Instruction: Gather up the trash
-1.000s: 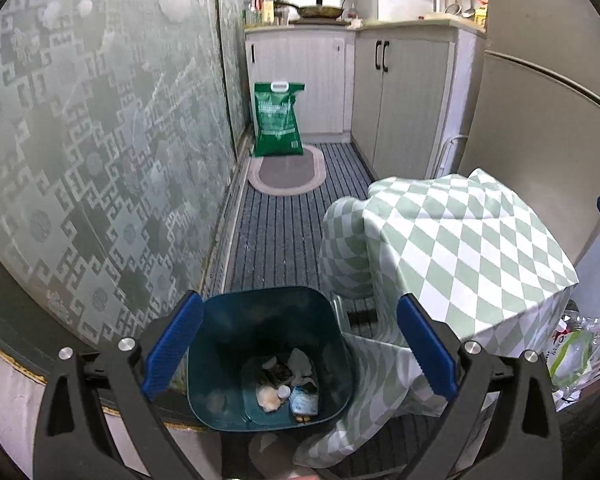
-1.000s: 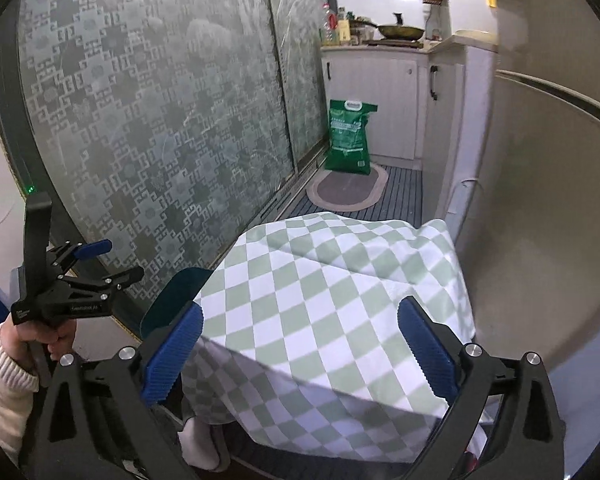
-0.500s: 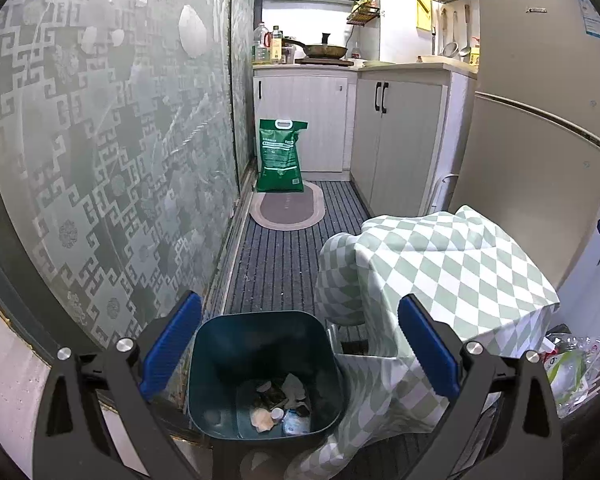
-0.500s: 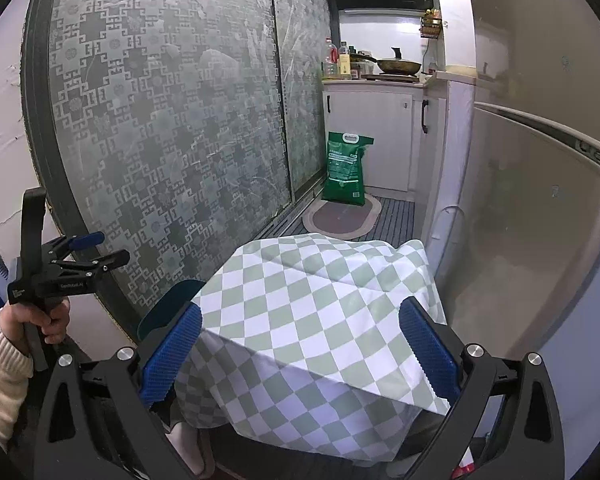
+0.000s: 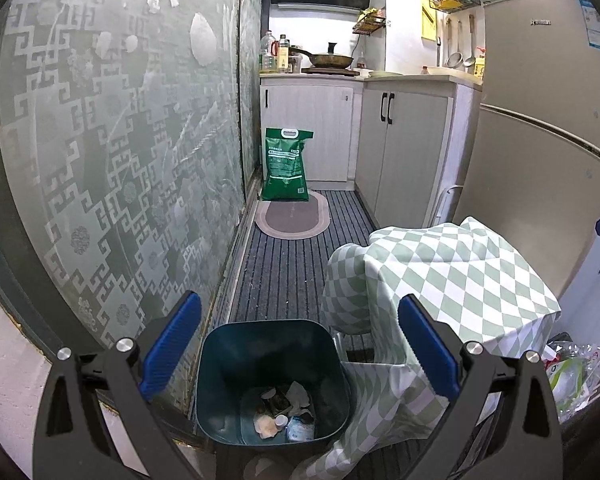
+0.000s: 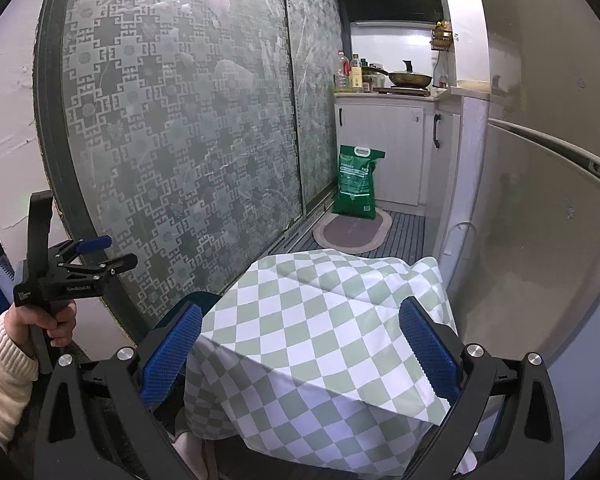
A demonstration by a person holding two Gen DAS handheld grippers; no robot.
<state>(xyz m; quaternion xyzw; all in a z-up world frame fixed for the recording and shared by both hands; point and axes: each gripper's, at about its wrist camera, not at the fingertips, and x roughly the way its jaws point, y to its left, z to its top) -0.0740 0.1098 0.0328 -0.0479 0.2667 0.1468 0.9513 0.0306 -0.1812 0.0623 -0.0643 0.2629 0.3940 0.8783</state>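
Observation:
A dark teal trash bin (image 5: 236, 364) stands on the floor below my left gripper (image 5: 298, 354), which is open and empty above it. Several pieces of trash (image 5: 284, 412) lie at the bin's bottom: crumpled paper, a small cap, wrappers. In the right wrist view my right gripper (image 6: 300, 356) is open and empty over a small table under a green-and-white checked cloth (image 6: 320, 332). The bin's rim (image 6: 198, 298) shows just left of the cloth there. The left gripper (image 6: 96, 256) also shows in that view, held in a hand at the left.
A frosted patterned sliding door (image 5: 120, 168) runs along the left. A refrigerator (image 5: 540, 160) stands on the right. White cabinets (image 5: 404, 152), a green bag (image 5: 286, 170) and an oval mat (image 5: 292, 220) are farther back. A plastic bag (image 5: 568, 372) lies right of the table.
Both grippers have risen and pulled back, so the bin and the table sit lower and smaller in view. Both stay open and empty.

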